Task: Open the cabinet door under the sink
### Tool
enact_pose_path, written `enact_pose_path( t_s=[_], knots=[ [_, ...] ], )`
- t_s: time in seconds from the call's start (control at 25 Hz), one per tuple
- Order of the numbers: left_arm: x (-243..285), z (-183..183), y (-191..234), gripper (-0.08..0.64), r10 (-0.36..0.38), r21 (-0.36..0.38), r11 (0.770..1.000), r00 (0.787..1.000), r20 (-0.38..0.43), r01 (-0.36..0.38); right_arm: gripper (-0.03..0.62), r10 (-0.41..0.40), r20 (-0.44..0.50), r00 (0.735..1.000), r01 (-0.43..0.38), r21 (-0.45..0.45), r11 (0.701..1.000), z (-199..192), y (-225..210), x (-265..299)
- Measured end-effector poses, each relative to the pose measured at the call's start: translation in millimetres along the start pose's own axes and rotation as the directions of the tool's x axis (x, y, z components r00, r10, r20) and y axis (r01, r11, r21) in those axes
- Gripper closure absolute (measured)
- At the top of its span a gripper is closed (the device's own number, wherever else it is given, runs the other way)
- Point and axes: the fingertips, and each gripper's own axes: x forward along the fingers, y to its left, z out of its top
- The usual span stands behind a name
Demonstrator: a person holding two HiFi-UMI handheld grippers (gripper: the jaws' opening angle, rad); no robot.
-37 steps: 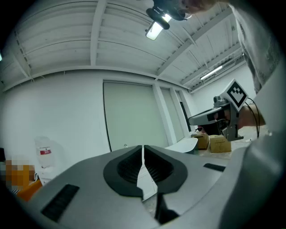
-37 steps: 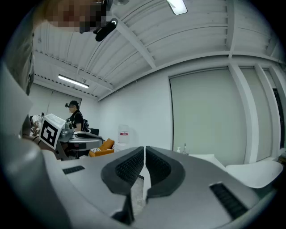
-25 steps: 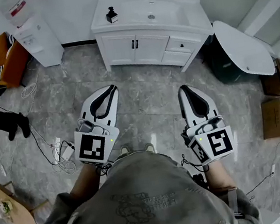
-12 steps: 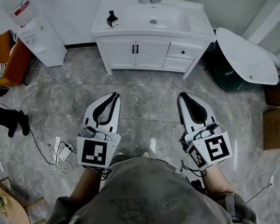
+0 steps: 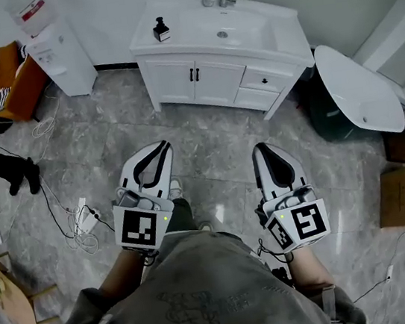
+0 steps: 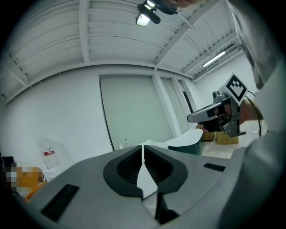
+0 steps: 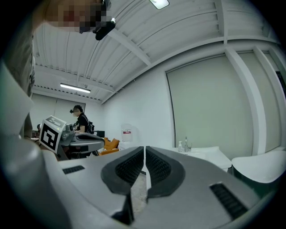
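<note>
Short of the cabinet, left hand-held gripper (jaws together) lower now

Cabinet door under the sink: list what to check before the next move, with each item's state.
1. Cabinet doors shut, handles in sight: ok.
2. Left gripper jaws open for a handle: not ok, shut and empty.
3. Right gripper jaws open: not ok, shut and empty.
4. Handles within reach: not ok, a stretch of floor lies between.
5. Path ahead free of the power strip: ok, it lies off to the left.
</note>
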Motion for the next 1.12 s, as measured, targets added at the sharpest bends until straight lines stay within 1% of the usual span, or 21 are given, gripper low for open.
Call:
enact_pose_path(
  t_s=[0.08, 0.24, 0.48, 0.6, 0.8, 1.12],
  knots=[
    [6, -3, 0, 0.531, 0.001, -0.025, 1.000, 1.000, -0.002, -0.001, 0.558, -0.002, -0.003, 1.000, 0.002, 0.005, 1.000, -4, -6, 4],
    [18, -7, 8, 0.531, -0.008, -0.019, 1.000, 1.000, 0.014, 0.008, 0.558, 0.009, -0.005, 1.000, -0.009, -0.001, 1.000, -5, -10, 20],
    [36, -19, 24, 0.531, -0.013, -0.049, 0.999, 1.000, 0.008, 0.013, 0.558, 0.017, -0.021, 1.000, -0.018, -0.011, 1.000, -9, -14, 48],
    [50, -24, 35, 0.531, -0.018, -0.060, 0.998, 1.000, 0.000, 0.018, 0.558, 0.011, -0.027, 1.000, -0.011, -0.008, 1.000, -11, -20, 67],
    [77, -41, 57, 0.531, -0.033, -0.054, 0.998, 0.999, -0.020, 0.032, 0.558, -0.002, -0.041, 0.999, 0.002, 0.010, 1.000, -17, -36, 100],
    [132, -56, 96, 0.531, -0.067, -0.075, 0.995, 0.997, -0.031, 0.065, 0.558, -0.020, -0.075, 0.997, 0.022, 0.025, 0.999, -22, -59, 164]
  ],
)
